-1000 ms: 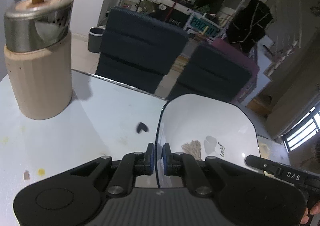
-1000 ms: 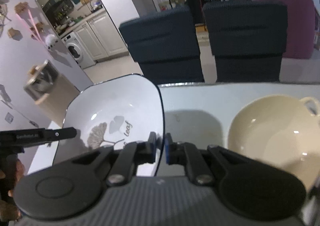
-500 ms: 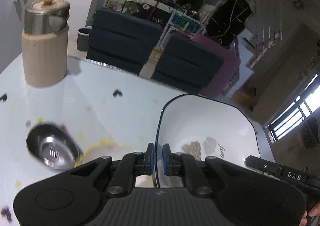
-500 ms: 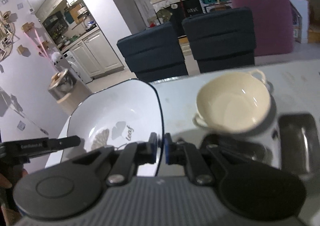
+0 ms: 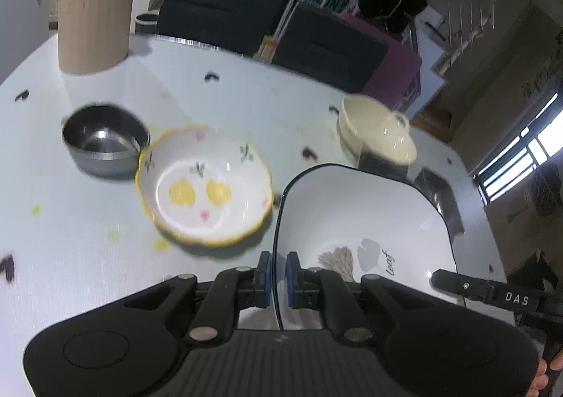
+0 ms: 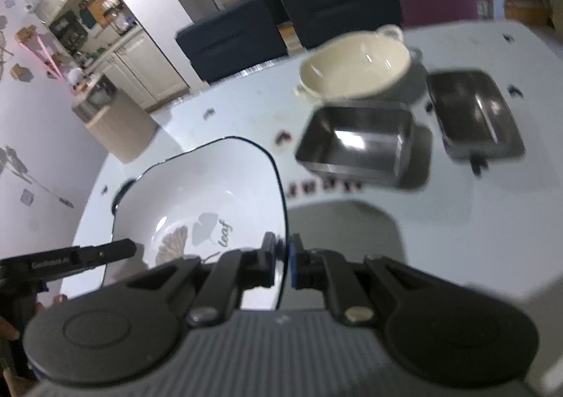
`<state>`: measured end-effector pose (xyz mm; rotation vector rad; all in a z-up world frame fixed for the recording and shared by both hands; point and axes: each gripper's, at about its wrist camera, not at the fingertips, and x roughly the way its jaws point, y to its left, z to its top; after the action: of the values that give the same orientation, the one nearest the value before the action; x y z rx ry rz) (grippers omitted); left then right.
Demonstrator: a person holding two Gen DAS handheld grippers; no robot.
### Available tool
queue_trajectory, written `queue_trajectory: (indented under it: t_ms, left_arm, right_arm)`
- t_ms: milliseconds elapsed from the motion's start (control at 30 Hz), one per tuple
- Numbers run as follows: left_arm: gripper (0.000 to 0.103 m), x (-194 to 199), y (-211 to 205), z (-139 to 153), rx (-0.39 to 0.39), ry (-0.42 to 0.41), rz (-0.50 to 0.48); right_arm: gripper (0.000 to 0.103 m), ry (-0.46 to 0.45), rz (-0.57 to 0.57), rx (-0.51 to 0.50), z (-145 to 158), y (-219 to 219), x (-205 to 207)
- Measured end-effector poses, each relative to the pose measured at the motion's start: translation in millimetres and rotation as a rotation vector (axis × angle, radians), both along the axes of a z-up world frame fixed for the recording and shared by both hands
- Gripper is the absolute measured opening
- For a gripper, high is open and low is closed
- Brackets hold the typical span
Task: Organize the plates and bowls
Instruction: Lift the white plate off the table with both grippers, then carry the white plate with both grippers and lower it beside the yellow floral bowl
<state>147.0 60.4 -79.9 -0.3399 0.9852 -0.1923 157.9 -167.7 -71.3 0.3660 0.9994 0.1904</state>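
Observation:
Both grippers hold one square white plate with a dark rim and a "leaf" print [image 5: 366, 221], raised above the table. My left gripper [image 5: 278, 277] is shut on its left rim. My right gripper [image 6: 281, 260] is shut on its right rim, and the plate [image 6: 197, 207] lies to its left there. A white bowl with a yellow scalloped rim and lemon print [image 5: 204, 186] sits on the table left of the plate. A round steel bowl [image 5: 103, 140] touches it on the left. A cream two-handled bowl [image 5: 376, 133] stands further back, also in the right wrist view [image 6: 355, 63].
A beige canister with a steel lid [image 5: 93, 10] stands at the table's far left. Two rectangular steel trays [image 6: 355, 143] [image 6: 475, 115] sit in front of and beside the cream bowl. Dark chairs [image 5: 218, 10] line the table's far edge. The white table [image 5: 63, 238] has small stains.
Both grippers, holding the plate, have pulled back and tilted down. The lemon bowl, steel bowl and steel trays have come into view. The canister now looks further away.

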Motion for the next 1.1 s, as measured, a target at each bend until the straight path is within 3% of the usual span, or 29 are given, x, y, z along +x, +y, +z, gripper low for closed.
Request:
queue_trajectory:
  t_ms: [133,500,667,1100]
  left_arm:
    - [0.008,-5,-1,-16,-0.021,0.062,0.004]
    - [0.011,8,-10,-52,0.022,0.166,-0.001]
    - [0.012,15,-15,-63,0.051,0.189,-0.01]
    - [0.014,31,-11,-75,0.071,0.211,-0.001]
  right_arm:
    - [0.01,0.042,-0.014,-0.012,-8,1,-20]
    - [0.01,0.157,-0.029,-0.05,-37,6,-23]
    - [0.01,0.209,-0.021,-0.083,-51,10,-19]
    - [0.01,0.235,-0.019,-0.108,-61,21,-2]
